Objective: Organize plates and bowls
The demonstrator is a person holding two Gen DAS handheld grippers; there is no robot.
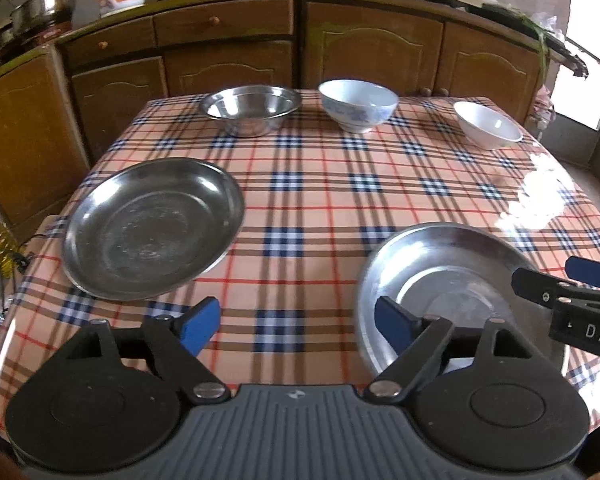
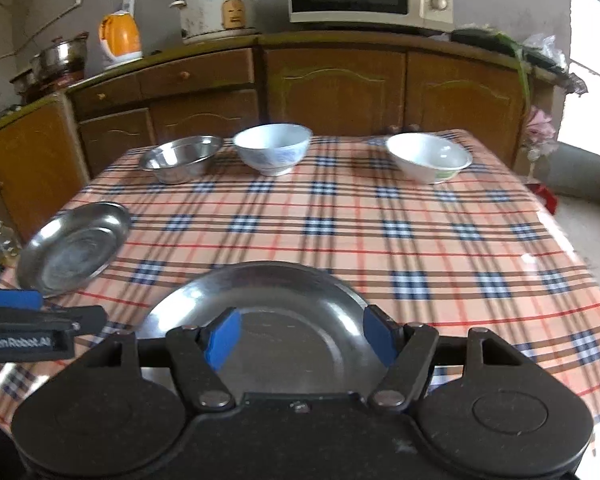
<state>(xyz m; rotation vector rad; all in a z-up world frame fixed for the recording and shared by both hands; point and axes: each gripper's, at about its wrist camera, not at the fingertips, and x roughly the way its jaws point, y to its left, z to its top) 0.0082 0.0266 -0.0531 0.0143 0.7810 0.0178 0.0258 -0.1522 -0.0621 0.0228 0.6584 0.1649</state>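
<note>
Plates on checked bench: one steel plate [image 1: 152, 228] near left, second steel plate [image 2: 260, 320] near right. Far edge: steel bowl [image 1: 250, 109], patterned bowl [image 1: 358, 105], white bowl [image 1: 488, 124], spaced apart. Left gripper [image 1: 296, 330] jaws released, empty. Right gripper [image 2: 302, 338] jaws spread over the near-right plate, not pinching. Risk: thin, slick rims may slip a shallow pinch; ceramic bowls could chip if stacked hard.
</note>
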